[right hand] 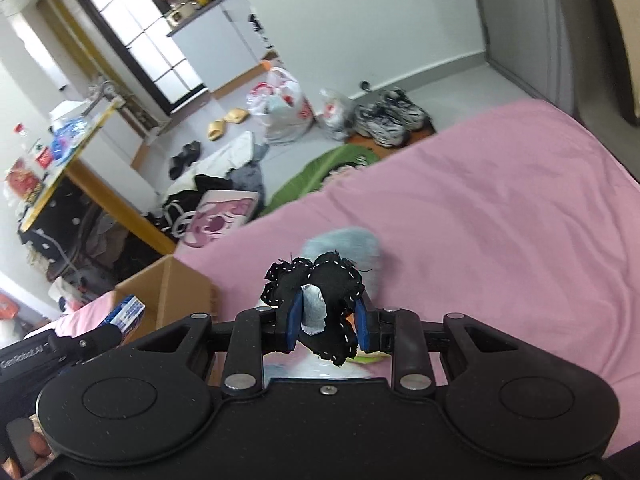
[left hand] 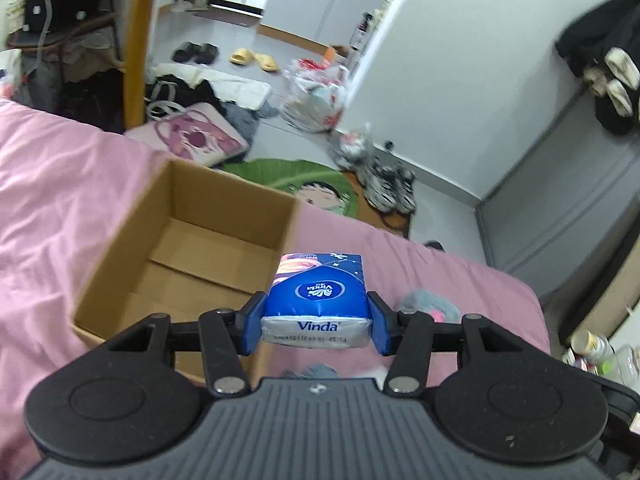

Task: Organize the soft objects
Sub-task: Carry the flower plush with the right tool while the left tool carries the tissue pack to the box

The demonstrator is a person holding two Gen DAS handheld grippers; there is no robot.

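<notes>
- Left claw [left hand: 316, 322] clamps a blue-and-white Vinda tissue pack [left hand: 316, 300] beside the open brown cardboard box [left hand: 120, 248].
- Right claw [right hand: 327, 326], nearly closed, grips a black white-stitched fabric toy [right hand: 320, 304] above the pink bedsheet [right hand: 500, 220].

My left gripper [left hand: 316, 322] is raised above the bed, and its two blue fingers [left hand: 252, 326] press on both sides of a tissue pack [left hand: 316, 300]. My right gripper [right hand: 326, 322] is closed on a black stitched soft toy [right hand: 320, 304], its fingers near each other.

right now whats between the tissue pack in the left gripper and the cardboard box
Nothing. In the left wrist view the tissue pack hangs clamped in the left gripper just past the cardboard box rim's near corner, only pink sheet below.
</notes>
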